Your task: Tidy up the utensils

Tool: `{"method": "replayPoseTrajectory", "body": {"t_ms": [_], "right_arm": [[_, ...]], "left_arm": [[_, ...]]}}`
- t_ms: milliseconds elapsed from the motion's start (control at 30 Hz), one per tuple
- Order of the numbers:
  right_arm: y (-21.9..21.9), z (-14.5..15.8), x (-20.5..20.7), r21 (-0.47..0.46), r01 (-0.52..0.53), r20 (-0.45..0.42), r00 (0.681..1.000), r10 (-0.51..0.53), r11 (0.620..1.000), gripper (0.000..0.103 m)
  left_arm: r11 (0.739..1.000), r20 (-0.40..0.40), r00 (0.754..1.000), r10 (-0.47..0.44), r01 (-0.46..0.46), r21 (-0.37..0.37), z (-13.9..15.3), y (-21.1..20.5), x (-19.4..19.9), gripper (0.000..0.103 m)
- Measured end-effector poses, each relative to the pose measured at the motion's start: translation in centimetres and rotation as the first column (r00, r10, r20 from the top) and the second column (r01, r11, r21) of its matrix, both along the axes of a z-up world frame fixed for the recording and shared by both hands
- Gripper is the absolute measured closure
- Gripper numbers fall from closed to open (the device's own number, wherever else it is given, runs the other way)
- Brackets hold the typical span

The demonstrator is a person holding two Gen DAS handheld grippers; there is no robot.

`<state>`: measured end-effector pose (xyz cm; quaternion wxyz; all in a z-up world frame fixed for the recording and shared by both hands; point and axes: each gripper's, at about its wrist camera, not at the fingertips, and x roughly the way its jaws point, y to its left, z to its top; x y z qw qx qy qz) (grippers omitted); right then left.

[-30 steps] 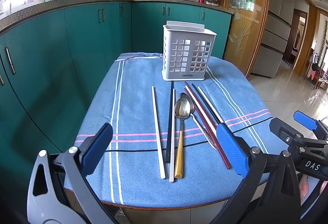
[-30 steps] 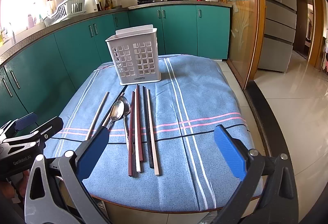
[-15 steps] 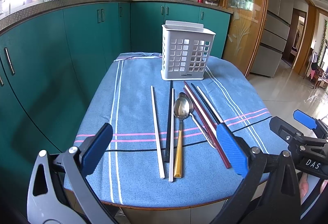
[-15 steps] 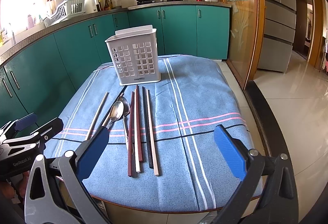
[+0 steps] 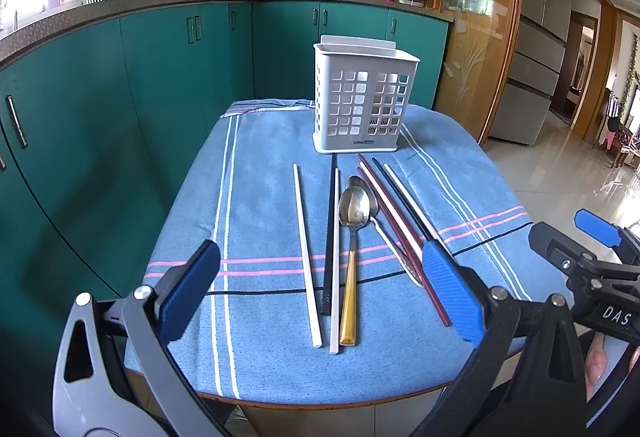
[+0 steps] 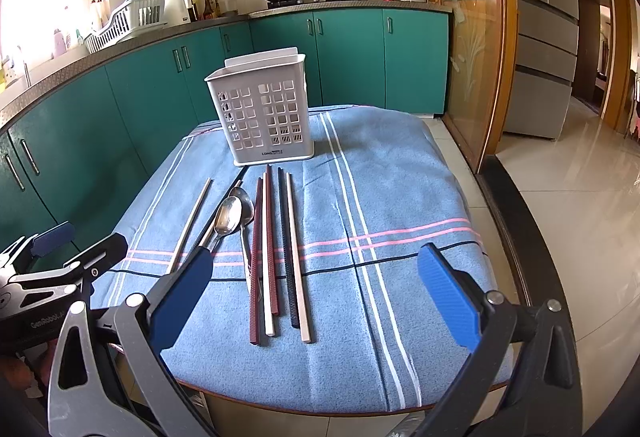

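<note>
Utensils (image 5: pixel 352 237) before white caddy (image 5: pixel 362 101)

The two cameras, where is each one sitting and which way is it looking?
Left wrist view: sits on the left gripper, looks forward over the blue striped cloth at the white slotted plastic utensil holder; its own open blue-padded fingers show, plus the right gripper at the right edge.
Right wrist view: sits on the right gripper, faces the same holder from further right; its own open fingers show, and the left gripper at the left edge.
Both share: holder, cloth, the gold-handled metal spoon, chopsticks, green cabinets.
</note>
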<state>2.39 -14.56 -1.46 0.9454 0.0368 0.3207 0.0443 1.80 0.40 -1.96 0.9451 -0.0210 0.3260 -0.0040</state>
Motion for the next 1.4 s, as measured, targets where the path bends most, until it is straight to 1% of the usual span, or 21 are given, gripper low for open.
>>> {"method": "replayPoseTrajectory", "body": {"t_ms": [100,200,300,400,433,467,533,600,633,733,800,867,933,1000,1033,1067,1100,1200,1300,1333,1400], "right_arm": [[-0.1,0.0,0.0,0.001,0.001,0.008,1.0,-0.001,1.0,0.003],[-0.3,0.1,-0.1,0.008,0.001,0.018,1.0,-0.001,1.0,0.003],[-0.6,0.3,-0.2,0.009,0.009,0.043,0.999,-0.01,1.0,0.003],[-1.0,0.6,-0.3,0.022,0.013,0.076,0.997,-0.015,1.0,0.003],[-1.2,0.6,-0.2,0.028,0.014,0.082,0.996,-0.016,1.0,0.003],[-1.4,0.6,-0.1,0.032,0.018,0.084,0.996,-0.02,0.999,0.003],[-1.8,0.5,0.3,0.049,0.018,0.076,0.997,-0.022,0.999,0.003],[-2.3,0.2,1.0,0.078,0.014,0.058,0.998,-0.019,0.997,0.003],[-2.5,0.1,1.2,0.087,0.016,0.054,0.998,-0.02,0.996,0.003],[-2.9,-0.3,1.9,0.102,0.016,0.045,0.999,-0.021,0.995,0.003],[-2.8,-0.4,2.2,0.102,0.011,0.046,0.999,-0.016,0.995,0.003],[-2.9,-0.8,2.7,0.109,-0.001,0.035,0.999,-0.003,0.994,0.003],[-2.8,-1.2,3.2,0.109,-0.006,0.01,1.0,0.005,0.994,0.003],[-2.7,-1.6,3.6,0.109,-0.016,-0.014,1.0,0.017,0.994,0.003],[-2.7,-1.8,3.9,0.108,-0.022,-0.027,0.999,0.025,0.994,0.003],[-2.7,-2.0,4.1,0.109,-0.027,-0.037,0.999,0.031,0.994,0.003],[-2.7,-2.1,4.2,0.11,-0.032,-0.044,0.998,0.037,0.993,0.003],[-2.5,-2.4,4.4,0.113,-0.044,-0.058,0.997,0.051,0.993,0.003],[-2.5,-2.7,4.8,0.113,-0.05,-0.074,0.996,0.059,0.992,0.003],[-2.5,-2.9,4.9,0.113,-0.052,-0.079,0.995,0.061,0.992,0.003],[-2.4,-3.1,5.0,0.113,-0.054,-0.089,0.994,0.064,0.992,0.003]], "left_arm": [[1.0,-0.002,1.0,0.002,-0.002,0.003,-0.1,0.0,0.2,0.003],[1.0,-0.011,1.0,-0.017,0.017,-0.024,-0.2,0.2,0.4,0.003],[0.994,0.012,0.996,-0.084,0.085,-0.071,-0.2,0.3,0.4,0.003],[0.995,-0.054,0.995,-0.081,0.078,-0.061,-0.8,0.5,1.9,0.003],[0.996,-0.072,0.996,-0.059,0.054,-0.068,-0.9,0.9,2.4,0.003],[0.996,-0.107,0.994,-0.038,0.028,-0.089,-0.9,1.7,3.4,0.003],[0.993,-0.123,0.992,-0.031,0.016,-0.117,-0.6,2.6,4.7,0.003],[0.996,-0.118,0.993,-0.008,-0.003,-0.094,-0.1,3.1,6.1,0.003],[0.997,-0.12,0.993,0.002,-0.011,-0.073,0.2,3.2,7.4,0.004],[0.999,-0.114,0.993,0.022,-0.028,-0.043,0.5,3.6,10.6,0.004],[0.999,-0.159,0.987,0.038,-0.042,-0.026,-0.3,3.6,13.6,0.01],[0.999,-0.207,0.977,0.04,-0.046,-0.022,-1.5,3.5,16.2,0.019],[0.998,-0.252,0.967,0.049,-0.054,-0.013,-3.1,3.4,18.4,0.02],[0.998,-0.305,0.951,0.054,-0.06,-0.008,-5.1,3.3,20.7,0.029],[0.998,-0.323,0.945,0.057,-0.063,-0.008,-5.7,3.3,21.3,0.037],[0.997,-0.346,0.936,0.064,-0.072,-0.009,-6.6,3.4,22.1,0.041],[0.997,-0.361,0.93,0.069,-0.078,-0.011,-7.2,3.5,22.7,0.043],[0.996,-0.375,0.923,0.081,-0.087,0.001,-8.5,3.4,23.9,0.044],[0.996,-0.363,0.927,0.093,-0.086,0.037,-8.7,3.0,24.8,0.044],[0.995,-0.361,0.927,0.099,-0.092,0.034,-8.7,3.1,25.1,0.045],[0.994,-0.358,0.928,0.107,-0.101,0.036,-8.8,3.2,25.2,0.051]]}}
